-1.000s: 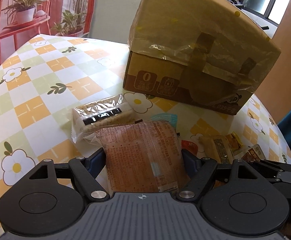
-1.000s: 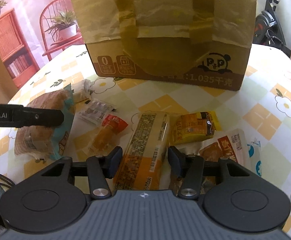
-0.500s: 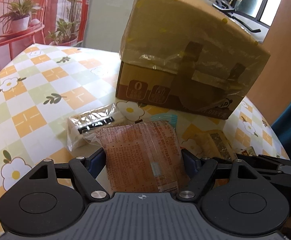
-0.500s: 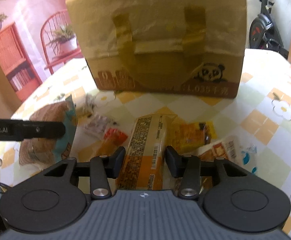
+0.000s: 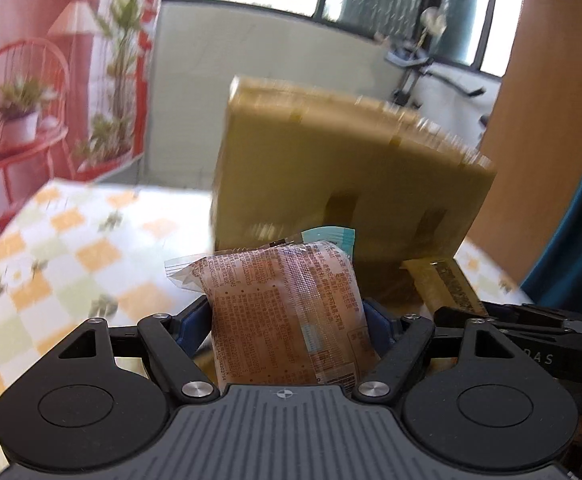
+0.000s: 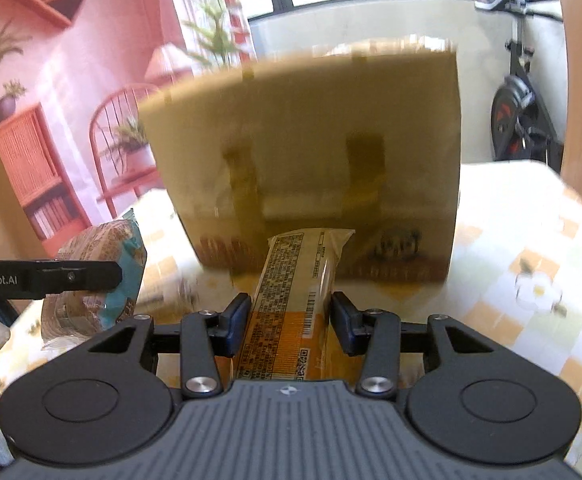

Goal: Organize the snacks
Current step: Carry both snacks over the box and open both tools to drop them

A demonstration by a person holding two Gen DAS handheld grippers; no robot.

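Left tool (image 5: 289, 316) grips clear-wrapped bun (image 5: 287, 312); right tool (image 6: 291, 320) grips orange bar (image 6: 291, 300).

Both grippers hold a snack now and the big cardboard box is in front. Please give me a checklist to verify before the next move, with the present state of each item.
1. Left gripper is shut on the pink bread packet: ok, a finger presses each side.
2. Right gripper is shut on the long yellow packet: ok.
3. Both packets are lifted off the table: cannot tell, since both views are blurred.
4. Cardboard box is open on top: cannot tell, the top is not visible.
5. The two grippers stay apart: ok, the left one shows only at the far edge of the right view.
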